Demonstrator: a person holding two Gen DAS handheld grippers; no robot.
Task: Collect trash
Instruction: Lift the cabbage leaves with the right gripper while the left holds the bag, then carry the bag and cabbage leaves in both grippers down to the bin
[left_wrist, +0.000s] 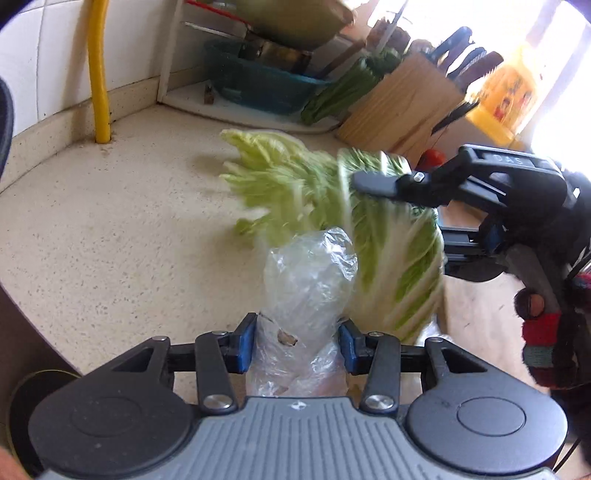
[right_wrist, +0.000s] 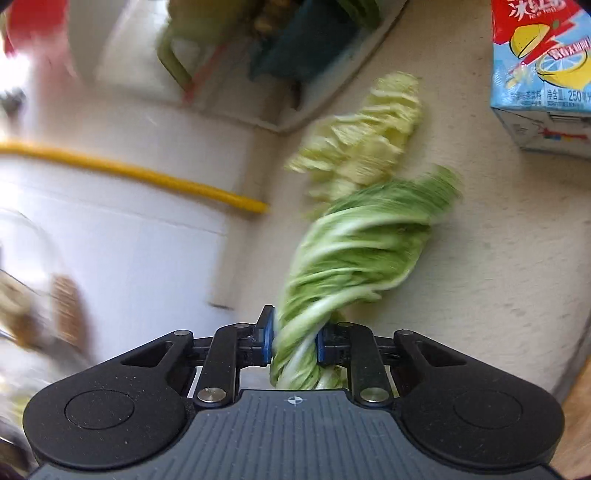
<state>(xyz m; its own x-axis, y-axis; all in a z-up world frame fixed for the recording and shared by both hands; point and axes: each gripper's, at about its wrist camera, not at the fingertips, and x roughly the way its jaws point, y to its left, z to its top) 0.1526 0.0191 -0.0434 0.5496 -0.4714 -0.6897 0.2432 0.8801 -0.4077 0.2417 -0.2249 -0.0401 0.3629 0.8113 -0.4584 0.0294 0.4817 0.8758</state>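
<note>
On the speckled countertop (left_wrist: 110, 229), left wrist view: left gripper (left_wrist: 297, 345) has a crumpled clear plastic bag (left_wrist: 310, 273) between its blue pads (left_wrist: 246, 343). Fingers part-closed, pinching the bag's lower end; film bulges up and fwd past the tips. Judgement: bag is gripped low so its mouth stays free to receive scraps. Just beyond and to the right of the bag hangs a green cabbage leaf (left_wrist: 391, 258), blurred, w/ a paler leaf (left_wrist: 273, 173) lying on the counter behind it. Right gripper (left_wrist: 373, 183) enters from the right, held by a hand in a striped knit glove (left_wrist: 543, 339); its finger sits over the leaf top. Background: yellow hose (left_wrist: 99, 74) at the tiled wall, wooden knife block (left_wrist: 402, 103), blue basket (left_wrist: 258, 85).

Right wrist view: right gripper (right_wrist: 294, 341) fingers pressed nearly together, pinching the green cabbage leaf (right_wrist: 354, 254) at its stalk end; leaf twists away fwd, above the counter, motion-blurred. Judgement: stalk end gives the firmest hold; floppy blade trails. Pale leaf (right_wrist: 369, 136) lies farther on, not gripped. Drink carton (right_wrist: 539, 74) stands at upper right, well apart. Yellow hose (right_wrist: 147, 173) crosses at left.

Judgement: step in hand = bring leaf to bag. Risk: bag mouth looks collapsed, leaf may miss.
</note>
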